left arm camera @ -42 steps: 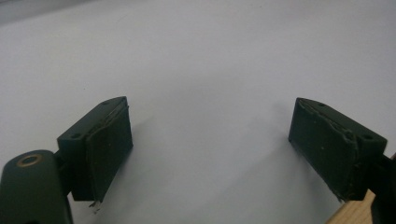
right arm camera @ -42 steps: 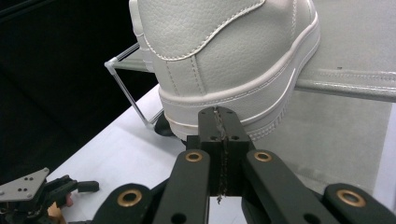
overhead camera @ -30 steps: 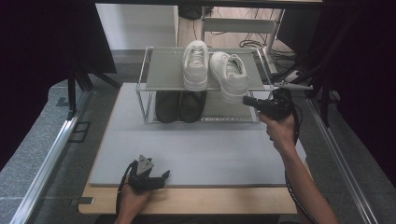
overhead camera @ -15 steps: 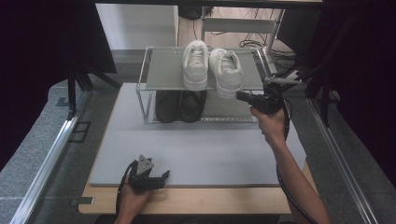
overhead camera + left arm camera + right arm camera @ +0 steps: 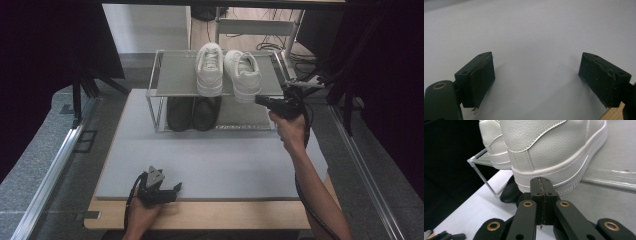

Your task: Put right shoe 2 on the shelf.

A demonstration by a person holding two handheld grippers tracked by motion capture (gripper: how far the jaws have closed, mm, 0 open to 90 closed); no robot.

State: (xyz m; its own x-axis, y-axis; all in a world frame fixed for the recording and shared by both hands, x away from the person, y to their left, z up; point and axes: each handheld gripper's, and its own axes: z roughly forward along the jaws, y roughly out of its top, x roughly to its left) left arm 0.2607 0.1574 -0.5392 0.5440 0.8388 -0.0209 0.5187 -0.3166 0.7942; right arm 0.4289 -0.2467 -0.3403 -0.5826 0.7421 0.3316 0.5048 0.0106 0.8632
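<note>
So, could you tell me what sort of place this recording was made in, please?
Probably a lab or office workroom set up for recording, not a home. A grey mat on a wooden table holds a small two-tier shoe rack, dark curtains screen the sides, and cables lie on the floor behind.

A grey mat (image 5: 210, 160) covers a wooden bench (image 5: 210, 219); dark curtains (image 5: 45, 55) hang at both sides, with speckled grey floor (image 5: 30, 165) below.

We hold two black claws, our forearms bare, no sleeves. The left claw (image 5: 172, 189) carries a grey three-cornered plate and a looping black cable. The right claw (image 5: 541, 185) shows brass-ringed pivots, small screws and flat dark pads.
</note>
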